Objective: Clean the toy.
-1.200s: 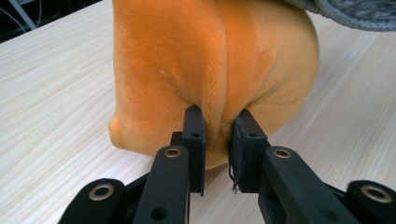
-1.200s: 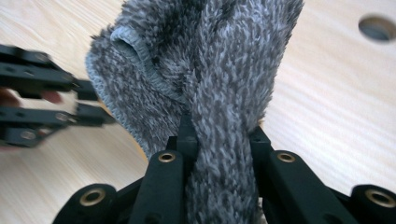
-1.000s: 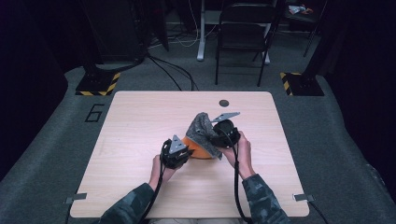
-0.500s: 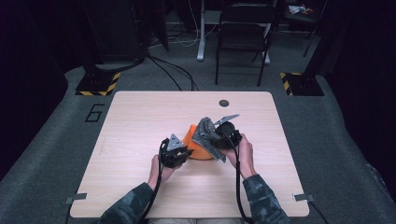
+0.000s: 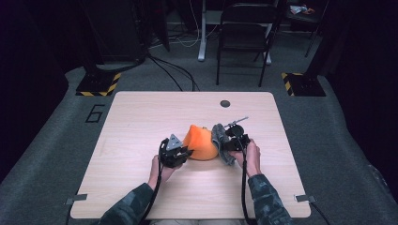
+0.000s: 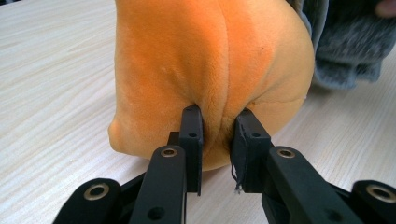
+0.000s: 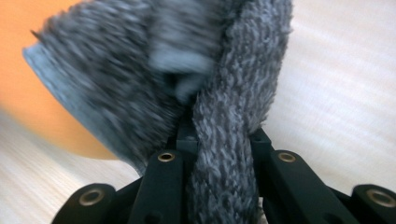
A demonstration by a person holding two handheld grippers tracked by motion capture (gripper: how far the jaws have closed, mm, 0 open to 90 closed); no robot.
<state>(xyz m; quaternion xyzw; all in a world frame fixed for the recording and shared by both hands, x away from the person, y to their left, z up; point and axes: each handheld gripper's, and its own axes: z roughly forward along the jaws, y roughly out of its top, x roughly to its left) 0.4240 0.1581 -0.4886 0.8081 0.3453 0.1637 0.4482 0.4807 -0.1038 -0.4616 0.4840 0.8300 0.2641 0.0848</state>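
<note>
An orange plush piece (image 6: 205, 70) sits mid-worktop (image 5: 141, 117), its seam fold pinched by the left claw (image 6: 217, 133); beside it, the right claw (image 7: 219, 140) clamps a grey fleece piece (image 7: 187, 70). Both look soft, light and floppy — best gripped at folds or edges. How the two pieces join stays hidden.

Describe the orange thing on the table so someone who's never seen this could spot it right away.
On the light wooden table, look near the middle, between the person's two grippers. The orange plush piece sits there, rounded and soft. Beside it is a fuzzy grey cloth; the plush is the bright orange one.
</note>
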